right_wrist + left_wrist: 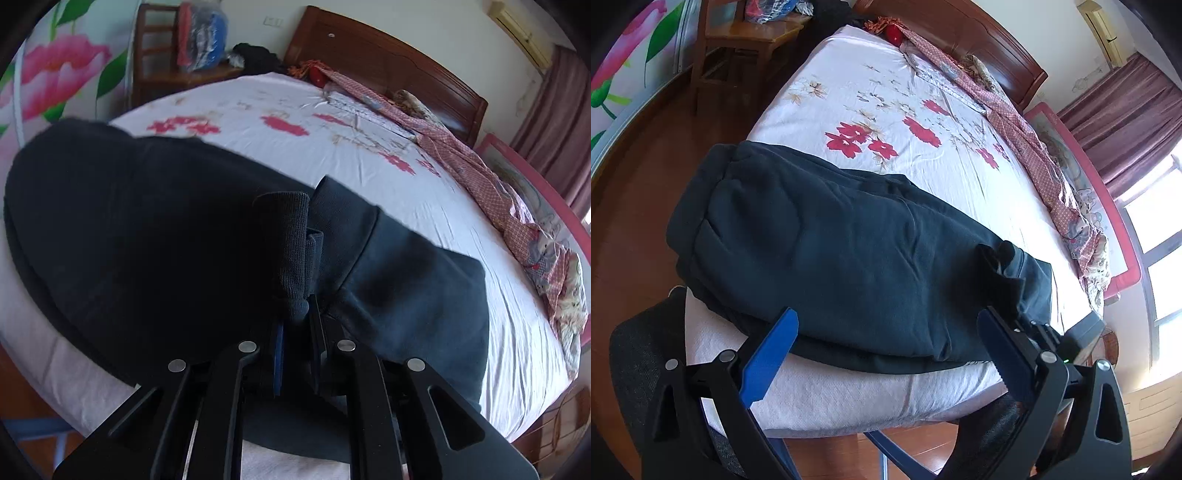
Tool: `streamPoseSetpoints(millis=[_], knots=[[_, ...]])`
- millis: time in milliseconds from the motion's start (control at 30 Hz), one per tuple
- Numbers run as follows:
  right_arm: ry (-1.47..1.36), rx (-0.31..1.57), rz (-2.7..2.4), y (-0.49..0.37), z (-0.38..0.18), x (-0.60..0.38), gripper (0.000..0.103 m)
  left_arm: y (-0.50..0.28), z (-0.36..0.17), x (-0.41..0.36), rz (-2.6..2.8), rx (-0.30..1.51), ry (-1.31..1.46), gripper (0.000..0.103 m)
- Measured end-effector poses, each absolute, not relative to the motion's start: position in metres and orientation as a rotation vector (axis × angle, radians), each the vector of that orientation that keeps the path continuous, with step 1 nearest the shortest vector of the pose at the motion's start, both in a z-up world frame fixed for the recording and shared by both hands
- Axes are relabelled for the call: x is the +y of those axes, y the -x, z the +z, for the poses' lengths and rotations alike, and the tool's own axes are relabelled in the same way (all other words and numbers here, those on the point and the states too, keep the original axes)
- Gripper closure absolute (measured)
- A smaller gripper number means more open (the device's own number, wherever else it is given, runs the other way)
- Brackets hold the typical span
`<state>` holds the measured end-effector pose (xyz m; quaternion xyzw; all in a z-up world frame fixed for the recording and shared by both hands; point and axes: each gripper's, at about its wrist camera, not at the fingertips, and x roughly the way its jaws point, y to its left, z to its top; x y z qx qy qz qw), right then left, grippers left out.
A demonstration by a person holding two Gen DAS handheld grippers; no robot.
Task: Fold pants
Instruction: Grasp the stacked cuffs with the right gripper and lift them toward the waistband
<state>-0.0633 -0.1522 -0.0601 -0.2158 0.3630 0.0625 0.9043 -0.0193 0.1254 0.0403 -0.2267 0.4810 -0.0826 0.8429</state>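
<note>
Dark teal pants (849, 251) lie folded along the near edge of the bed, waistband end at the left. My left gripper (886, 325) is open and empty, its blue fingers (768, 362) spread just in front of the pants' near edge. My right gripper (297, 321) is shut on the ribbed cuff (288, 251) of the pants (129, 229), and the cuff stands up between its fingers. From the left wrist view, the right gripper (1027, 328) shows at the pants' right end, with the cuff (1001, 266) bunched above it.
The bed (886, 96) has a white sheet with red flowers. A pink patterned quilt (1034, 155) lies bunched along its far right side. A wooden headboard (388, 62) stands behind. A wooden chair (746, 40) with bagged clothes stands at the far left on wooden floor.
</note>
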Motion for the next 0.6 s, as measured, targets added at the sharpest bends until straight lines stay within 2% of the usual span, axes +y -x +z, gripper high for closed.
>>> streamPoseSetpoints(millis=[267, 600], knots=[[0.433, 0.633, 0.150, 0.086, -0.007, -0.153, 0.093, 0.024, 0.045, 0.109, -0.208, 0.983, 0.423, 0.005], [0.552, 0.702, 0.239, 0.097, -0.058, -0.108, 0.093, 0.029, 0.039, 0.110, -0.196, 0.997, 0.427, 0.005]])
